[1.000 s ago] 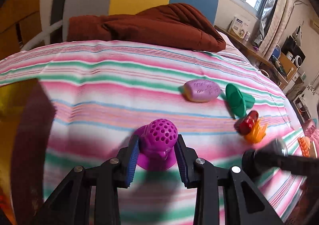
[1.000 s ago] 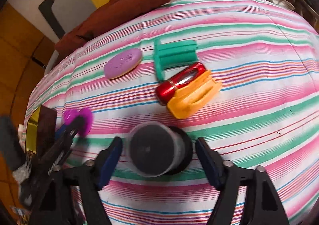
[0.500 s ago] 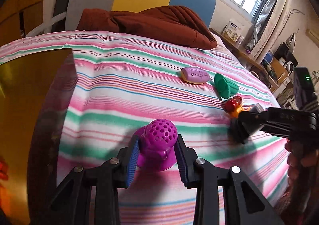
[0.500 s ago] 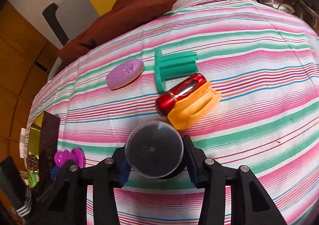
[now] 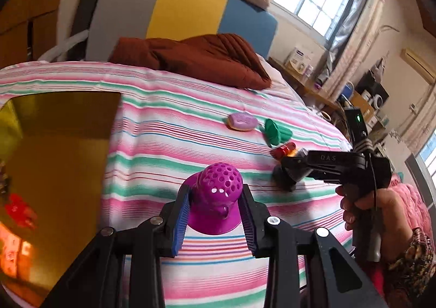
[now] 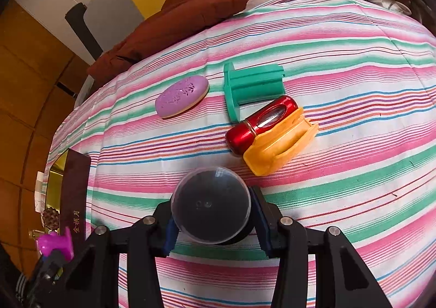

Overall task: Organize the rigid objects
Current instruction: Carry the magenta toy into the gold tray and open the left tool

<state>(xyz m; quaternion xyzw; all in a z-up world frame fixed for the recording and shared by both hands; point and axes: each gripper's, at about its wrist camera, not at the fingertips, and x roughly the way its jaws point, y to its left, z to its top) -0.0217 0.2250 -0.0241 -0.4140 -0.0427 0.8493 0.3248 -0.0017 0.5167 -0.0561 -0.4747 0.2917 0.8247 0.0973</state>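
A: Left gripper [image 5: 215,215] clamped on the perforated magenta plastic toy [image 5: 218,193], above the striped bedspread [image 5: 169,138].

B: Only the right view shows the right gripper [image 6: 214,222] pinching the dark round jar [image 6: 210,205]; glossy red bottle [image 6: 261,122] touches the orange case [image 6: 280,149].

Both grippers are black plastic. The left gripper [image 5: 215,222] has blue ridged pads [image 5: 181,219] and shiny round screws [image 5: 272,220]. The right gripper [image 6: 214,219] has blue pads too, white letters, a small green light [image 5: 358,118] and a thin cable. The sleeve [image 5: 415,256] has dark flowers.
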